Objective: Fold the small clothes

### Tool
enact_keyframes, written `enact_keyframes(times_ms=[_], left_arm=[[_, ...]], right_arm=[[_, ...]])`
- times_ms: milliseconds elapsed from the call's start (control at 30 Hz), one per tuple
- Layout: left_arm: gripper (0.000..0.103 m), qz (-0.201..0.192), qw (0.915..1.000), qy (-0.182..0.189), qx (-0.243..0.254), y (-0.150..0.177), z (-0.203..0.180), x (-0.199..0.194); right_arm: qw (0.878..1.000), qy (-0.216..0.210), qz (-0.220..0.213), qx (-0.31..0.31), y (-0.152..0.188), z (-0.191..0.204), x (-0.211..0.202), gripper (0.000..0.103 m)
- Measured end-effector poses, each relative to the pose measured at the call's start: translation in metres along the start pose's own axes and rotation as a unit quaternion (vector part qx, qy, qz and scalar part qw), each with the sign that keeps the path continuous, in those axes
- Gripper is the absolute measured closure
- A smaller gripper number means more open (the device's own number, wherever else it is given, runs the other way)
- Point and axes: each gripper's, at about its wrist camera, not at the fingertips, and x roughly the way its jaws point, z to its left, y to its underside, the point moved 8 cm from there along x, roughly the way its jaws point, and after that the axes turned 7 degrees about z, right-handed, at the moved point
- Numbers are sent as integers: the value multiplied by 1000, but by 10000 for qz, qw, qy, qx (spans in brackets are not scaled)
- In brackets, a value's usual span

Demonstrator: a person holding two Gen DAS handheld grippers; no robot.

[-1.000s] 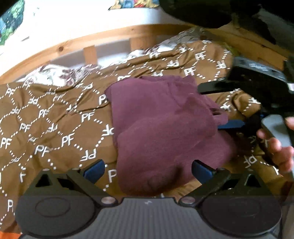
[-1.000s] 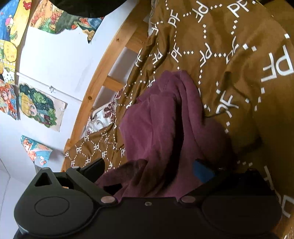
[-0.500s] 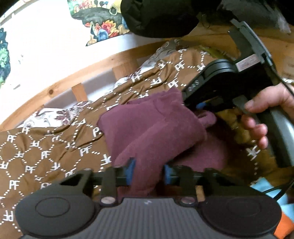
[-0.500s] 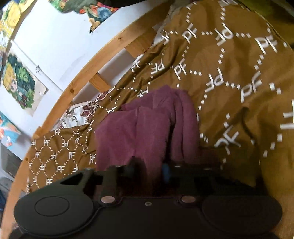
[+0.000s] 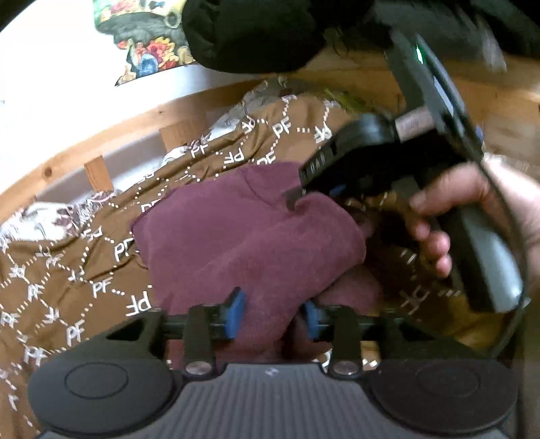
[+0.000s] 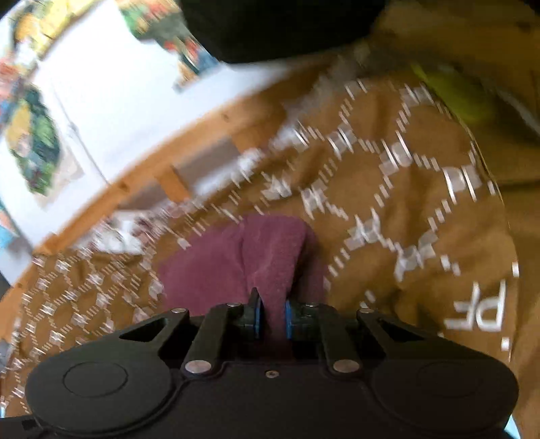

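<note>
A maroon fleece garment (image 5: 243,236) lies bunched on a brown quilt printed with white letters (image 5: 67,304). My left gripper (image 5: 271,314) is shut on the garment's near edge, cloth pinched between the blue pads. My right gripper (image 6: 271,319) is shut on another fold of the same maroon garment (image 6: 243,256). In the left wrist view the right gripper (image 5: 334,175) shows at the garment's far right edge, held by a bare hand (image 5: 449,209). The right wrist view is motion-blurred.
A wooden bed rail (image 5: 101,141) runs behind the quilt below a white wall with colourful drawings (image 6: 33,145). A dark sleeve (image 5: 256,30) hangs across the top of the view. A yellow-green object (image 6: 462,98) sits at the far right.
Both grippers went from open to shut on the maroon garment. They have since drawn it up and together, and the right gripper is moving fast.
</note>
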Motion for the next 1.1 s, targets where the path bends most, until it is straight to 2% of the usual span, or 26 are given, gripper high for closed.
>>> enact_keyframes(times_ms=[33, 67, 133, 233, 300, 333, 400, 433, 500, 567, 633, 733, 800, 900, 1100], left_arm=[[39, -55, 9998, 169, -120, -1, 2, -4], [35, -126, 9990, 334, -267, -2, 6, -10], [21, -246, 9965, 550, -585, -3, 15, -19], [9, -358, 9918, 592, -1073, -1, 35, -33], [4, -400, 9872, 582, -1433, 0, 51, -39], [1, -410, 9843, 565, -1624, 1, 59, -42], [1, -357, 9768, 468, -2057, 3, 80, -43], [1, -265, 9731, 373, -2258, 4, 91, -41], [1, -30, 9641, 115, -2654, 10, 110, -35], [1, 256, 9555, -78, -2939, 18, 124, -25], [1, 431, 9492, -77, -3116, 25, 131, -19], [1, 542, 9409, 283, -3330, 31, 133, -6], [1, 668, 9363, 500, -3411, 34, 132, 5], [1, 885, 9378, 516, -3318, 43, 122, 14], [0, 910, 9555, 232, -2796, 43, 111, 12]], right_arm=[[10000, -3, 27, 9, 2, -2, 0, 88], [10000, -15, 4, 13, 1, -1, -1, 87], [10000, -6, -65, -13, 1, 0, -5, 80], [9999, 72, -90, -32, 6, -3, -12, 70], [9999, 74, -93, 81, 9, -9, -21, 55], [9998, 57, -104, 137, 10, -12, -26, 51], [9996, 15, -136, 263, 13, -11, -35, 34], [9994, -18, -156, 322, 14, -10, -40, 30], [9989, -59, -197, 421, 19, -6, -51, 15], [9987, 29, -151, 487, 25, 0, -59, 10], [9983, 161, -56, 556, 33, 6, -62, 5], [9976, 236, 207, 624, 48, 15, -59, 4], [9963, 498, 452, 531, 57, 16, -56, 4], [9906, 1039, 824, 328, 70, 11, -50, 4], [9848, 1310, 1084, 365, 81, -1, -43, 2]])
